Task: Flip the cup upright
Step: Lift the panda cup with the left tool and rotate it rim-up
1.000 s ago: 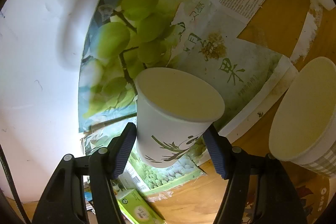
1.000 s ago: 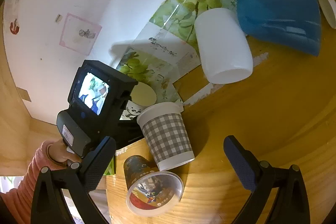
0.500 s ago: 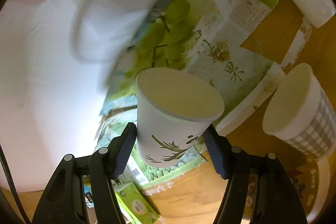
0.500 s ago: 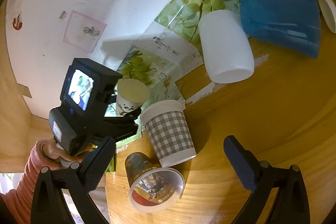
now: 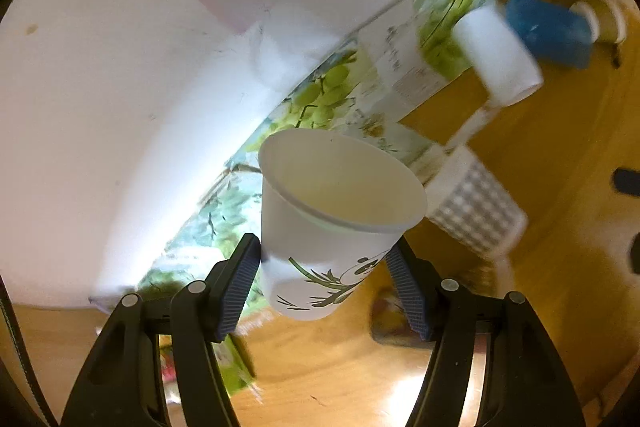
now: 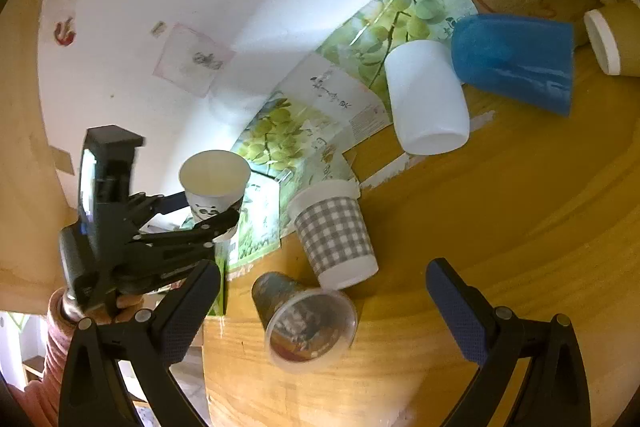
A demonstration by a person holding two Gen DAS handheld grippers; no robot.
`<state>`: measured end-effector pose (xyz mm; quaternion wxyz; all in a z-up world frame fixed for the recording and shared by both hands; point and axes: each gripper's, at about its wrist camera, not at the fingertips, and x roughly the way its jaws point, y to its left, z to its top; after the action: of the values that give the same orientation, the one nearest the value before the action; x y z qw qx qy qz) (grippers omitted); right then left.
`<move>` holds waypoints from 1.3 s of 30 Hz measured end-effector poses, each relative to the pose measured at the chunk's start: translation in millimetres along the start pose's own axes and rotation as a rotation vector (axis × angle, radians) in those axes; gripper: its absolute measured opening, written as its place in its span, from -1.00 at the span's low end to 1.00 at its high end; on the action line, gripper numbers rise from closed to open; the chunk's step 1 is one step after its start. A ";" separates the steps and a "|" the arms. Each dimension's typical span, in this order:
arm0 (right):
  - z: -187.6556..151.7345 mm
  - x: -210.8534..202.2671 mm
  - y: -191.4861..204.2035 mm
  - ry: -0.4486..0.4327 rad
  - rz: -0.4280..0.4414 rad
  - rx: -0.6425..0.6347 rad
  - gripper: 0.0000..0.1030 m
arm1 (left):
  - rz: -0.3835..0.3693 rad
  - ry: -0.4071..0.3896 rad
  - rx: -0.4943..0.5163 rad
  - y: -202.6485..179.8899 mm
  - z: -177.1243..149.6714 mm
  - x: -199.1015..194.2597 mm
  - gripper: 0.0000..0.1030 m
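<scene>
Panda-print paper cup [image 5: 332,227] sits clamped between my left gripper's [image 5: 324,279] pads, held off the wooden table [image 6: 500,227], mouth up and tilted. Background in the left view is smeared; the gingham cup [image 6: 334,231] reads only as blur there. My right gripper [image 6: 320,301] stands spread, holding nothing.

six cups [image 6: 214,183], two grape-print boxes [image 6: 288,131]

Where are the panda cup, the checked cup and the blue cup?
panda cup [image 5: 320,255], left wrist view, on its white side wall.
checked cup [image 6: 334,239], right wrist view, on its patterned side.
blue cup [image 6: 516,55], right wrist view, on its side wall.
</scene>
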<state>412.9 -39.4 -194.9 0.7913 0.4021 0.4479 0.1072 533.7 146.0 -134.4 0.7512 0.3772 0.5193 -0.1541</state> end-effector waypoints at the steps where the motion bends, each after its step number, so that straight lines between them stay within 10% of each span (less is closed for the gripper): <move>1: -3.0 -4.4 1.8 0.001 0.009 0.002 1.00 | -0.020 -0.007 -0.014 2.4 -3.7 -7.7 0.34; 19: -106.7 -79.0 35.2 -0.005 0.001 -0.085 1.00 | -0.300 -0.120 -0.202 -66.2 -96.0 -111.6 0.33; 39: -211.5 -155.0 55.1 -0.030 -0.131 -0.355 1.00 | -0.656 0.074 -0.441 -149.1 -157.5 -108.3 0.33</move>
<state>165.9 28.8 -116.4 0.8618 0.2275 0.4353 0.1267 291.4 143.5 -125.6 0.7058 0.0264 0.6596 -0.2571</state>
